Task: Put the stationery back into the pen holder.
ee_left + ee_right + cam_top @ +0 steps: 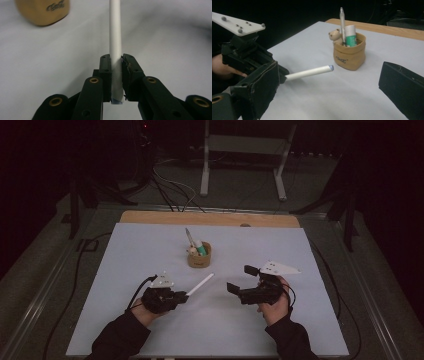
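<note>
My left gripper [185,295] [116,65] is shut on one end of a white pen [200,283] [115,35], which sticks out forward and to the right, just above the white sheet. The right gripper view shows that pen [309,72] with its bluish tip pointing toward a tan fabric pen holder [349,57], still short of it. The holder [199,257] stands mid-table with a silver pen [342,20], a green and white tube [350,35] and a small bear figure [335,35] in it. My right gripper [243,279] [330,82] is open to the right of the pen, nothing between its jaws.
A white sheet [150,245] covers the table, with a wooden strip [210,218] showing along the far edge. Cables [175,190] and a white metal frame [245,150] lie on the dark floor beyond the table.
</note>
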{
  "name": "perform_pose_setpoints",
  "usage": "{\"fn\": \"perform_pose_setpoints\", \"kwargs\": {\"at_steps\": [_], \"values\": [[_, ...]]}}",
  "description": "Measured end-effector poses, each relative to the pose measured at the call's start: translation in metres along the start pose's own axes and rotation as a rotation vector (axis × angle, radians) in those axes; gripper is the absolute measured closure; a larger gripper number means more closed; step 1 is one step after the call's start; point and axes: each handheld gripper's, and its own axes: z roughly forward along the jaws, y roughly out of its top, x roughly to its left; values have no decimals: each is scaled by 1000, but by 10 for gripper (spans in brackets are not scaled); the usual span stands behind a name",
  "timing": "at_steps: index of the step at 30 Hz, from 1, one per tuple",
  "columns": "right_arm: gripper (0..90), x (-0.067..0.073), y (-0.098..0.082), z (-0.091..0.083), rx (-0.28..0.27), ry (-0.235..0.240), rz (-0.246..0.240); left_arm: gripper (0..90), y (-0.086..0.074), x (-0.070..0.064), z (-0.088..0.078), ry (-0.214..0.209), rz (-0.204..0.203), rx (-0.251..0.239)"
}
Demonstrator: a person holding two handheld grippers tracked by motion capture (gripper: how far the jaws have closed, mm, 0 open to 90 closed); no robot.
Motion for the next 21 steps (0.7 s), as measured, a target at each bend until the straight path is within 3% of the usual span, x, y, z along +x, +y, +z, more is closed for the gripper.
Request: {"fn": "perform_pose_setpoints", "kwargs": {"at_steps": [8, 13, 21], "values": [[27, 3, 7, -1, 10, 5, -19, 799, 4, -4, 6, -11, -11, -44], [23, 4, 16, -5, -17, 36, -15, 799, 4, -3, 6, -20, -28, -63], [20, 2, 28, -4, 11, -14, 30, 799, 3, -4, 4, -18, -36, -99]]}}
